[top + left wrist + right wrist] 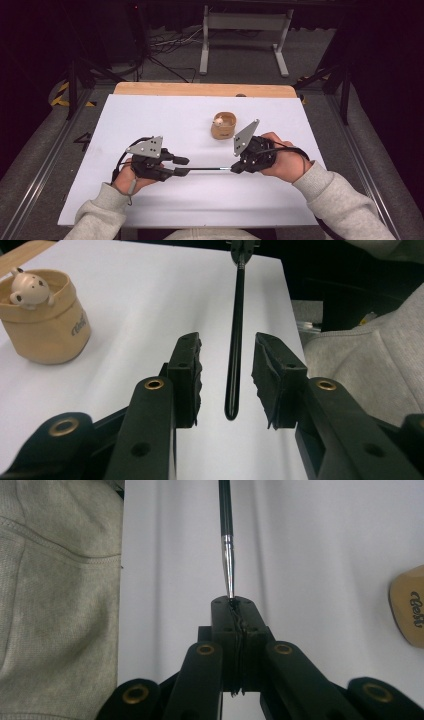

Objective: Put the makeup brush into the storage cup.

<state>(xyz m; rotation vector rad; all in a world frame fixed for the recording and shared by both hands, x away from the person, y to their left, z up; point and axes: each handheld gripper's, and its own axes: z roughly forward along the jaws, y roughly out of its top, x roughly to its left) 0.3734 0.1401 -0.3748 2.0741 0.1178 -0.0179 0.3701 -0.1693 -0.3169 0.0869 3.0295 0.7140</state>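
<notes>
A thin black brush with a silver ferrule lies level just above the white table cover, spanning the gap between both grippers. My right gripper is shut on its ferrule end, jaws pressed together. My left gripper is open. In the left gripper view the rounded handle end sits between the pads without touching either. The gripper's fingertips stand well apart on each side of the handle.
A tan round pot holding a small white toy figure stands behind the right gripper, near the table's middle. A wooden strip edges the far side. Grey sleeves come in from the near edge.
</notes>
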